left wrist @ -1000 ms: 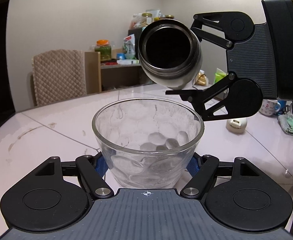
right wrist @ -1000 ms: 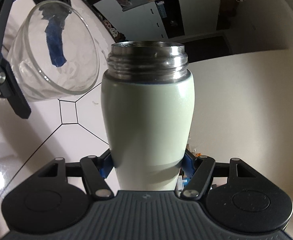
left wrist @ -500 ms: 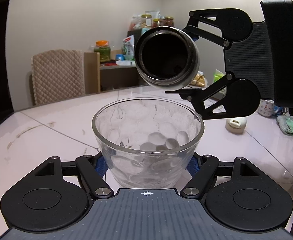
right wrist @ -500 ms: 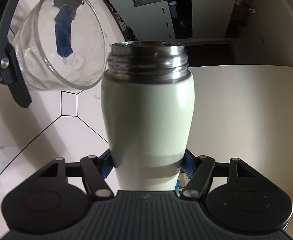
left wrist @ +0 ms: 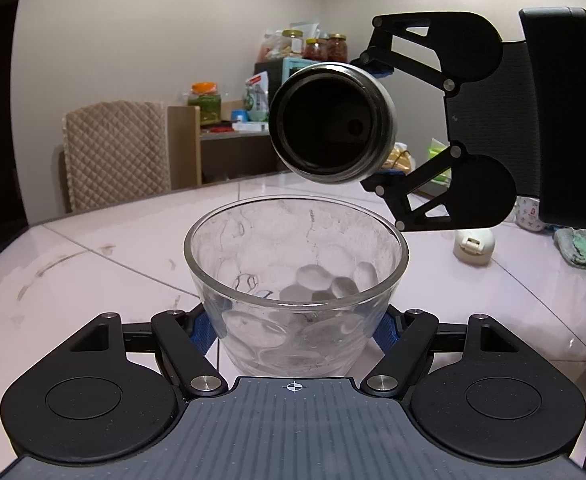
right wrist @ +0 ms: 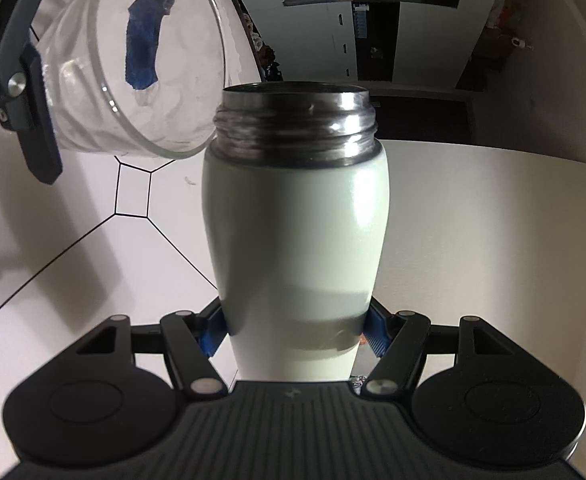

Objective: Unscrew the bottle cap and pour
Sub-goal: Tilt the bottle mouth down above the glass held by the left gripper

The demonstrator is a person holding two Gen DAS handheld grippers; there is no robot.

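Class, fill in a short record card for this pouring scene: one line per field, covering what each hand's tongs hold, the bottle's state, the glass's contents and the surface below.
left tongs: shut on the glass, held upright
right tongs: shut on the bottle, tipped sideways
bottle mouth: uncapped, threads bare, facing the left camera above the far rim of the glass
liquid: none seen leaving the bottle
glass contents: looks empty
cap: a white object that may be it lies on the table; cannot confirm
table: pale tiled top with dark seams
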